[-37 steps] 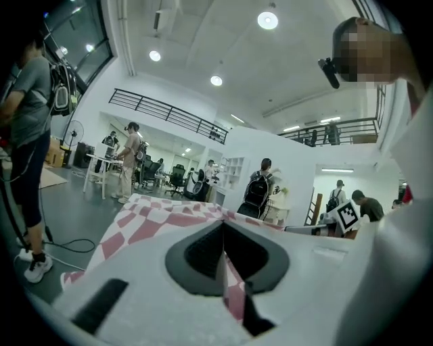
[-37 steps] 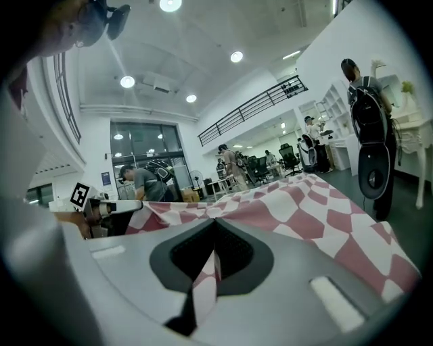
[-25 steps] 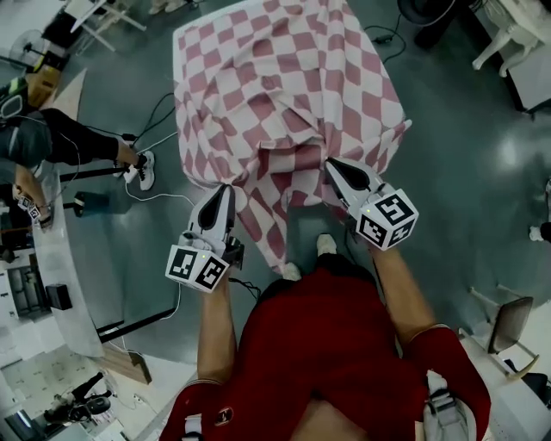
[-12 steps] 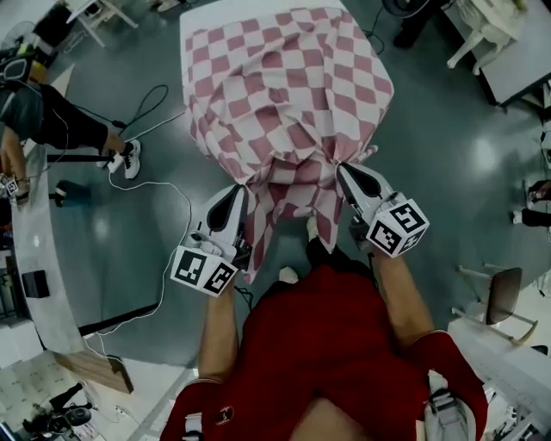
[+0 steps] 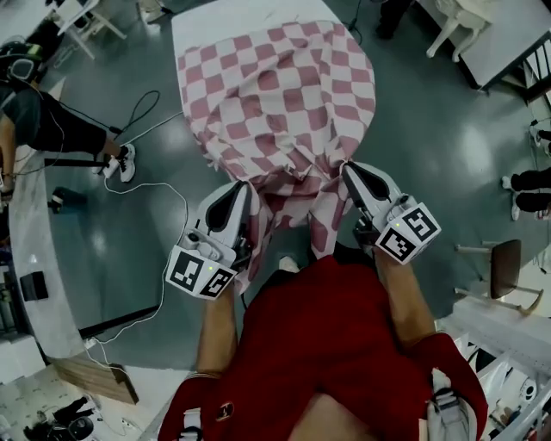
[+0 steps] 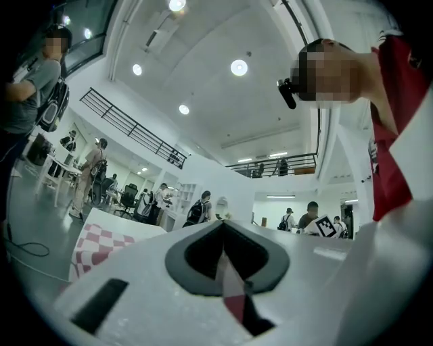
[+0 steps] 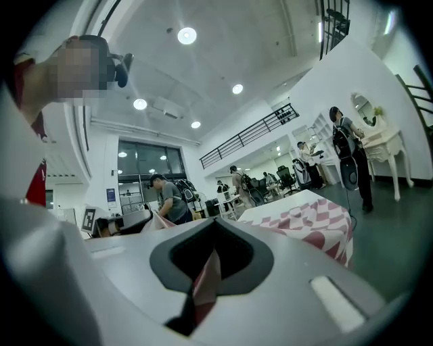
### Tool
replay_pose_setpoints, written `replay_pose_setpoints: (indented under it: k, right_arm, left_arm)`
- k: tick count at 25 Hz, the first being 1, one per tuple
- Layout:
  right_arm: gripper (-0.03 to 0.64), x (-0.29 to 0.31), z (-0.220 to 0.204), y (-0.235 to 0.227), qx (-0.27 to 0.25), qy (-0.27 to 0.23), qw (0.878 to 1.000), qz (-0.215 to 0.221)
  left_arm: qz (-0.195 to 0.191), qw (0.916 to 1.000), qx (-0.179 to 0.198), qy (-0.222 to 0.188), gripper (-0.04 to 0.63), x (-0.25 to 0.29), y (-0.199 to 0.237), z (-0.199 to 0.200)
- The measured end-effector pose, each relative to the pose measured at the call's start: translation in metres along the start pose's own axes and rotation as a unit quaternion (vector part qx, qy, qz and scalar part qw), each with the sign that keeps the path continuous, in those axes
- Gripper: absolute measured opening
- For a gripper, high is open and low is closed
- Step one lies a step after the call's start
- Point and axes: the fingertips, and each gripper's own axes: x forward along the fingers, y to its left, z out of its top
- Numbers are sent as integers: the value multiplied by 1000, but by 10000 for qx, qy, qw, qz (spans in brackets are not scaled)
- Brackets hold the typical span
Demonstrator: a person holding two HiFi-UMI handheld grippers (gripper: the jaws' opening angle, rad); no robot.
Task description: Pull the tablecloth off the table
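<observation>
A red-and-white checked tablecloth (image 5: 275, 95) is drawn towards me, bunched at its near edge, and hangs off the white table (image 5: 225, 15), whose far end shows bare. My left gripper (image 5: 247, 191) is shut on the near left corner of the cloth, and a strip of the tablecloth (image 6: 233, 294) shows pinched between its jaws. My right gripper (image 5: 346, 172) is shut on the near right corner; a fold of the tablecloth (image 7: 205, 284) sticks out of its jaws. The cloth (image 7: 308, 219) also shows draped over the table in the right gripper view.
A person (image 5: 52, 121) stands at the left beside a light counter (image 5: 34, 258). A white cable (image 5: 164, 198) runs over the grey floor on the left. A chair (image 5: 495, 267) stands at the right, white furniture (image 5: 491, 34) at the top right.
Both grippers have pulled back towards me with the cloth's corners. The cloth has slid along the table, baring more of its far end, and bunched more tightly between the grippers.
</observation>
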Motion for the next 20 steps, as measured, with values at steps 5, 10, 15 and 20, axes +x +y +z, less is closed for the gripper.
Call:
replay_pose_setpoints:
  k: [5, 10, 15, 20]
  right_arm:
    - [14, -46, 26, 12, -86, -346, 9991, 225]
    - [14, -97, 66, 10, -343, -683, 9961, 442]
    - [14, -93, 133, 20, -594, -980, 9908, 720]
    - [14, -91, 165, 42, -919, -1253, 9823, 1043]
  left_arm:
    - [-100, 9997, 89, -220, 6, 2, -45, 15]
    - [39, 9991, 246, -332, 6, 15, -94, 32]
    - [-16, 9975, 346, -618, 6, 32, -104, 92]
    - [-142, 9945, 477, -927, 6, 34, -111, 122]
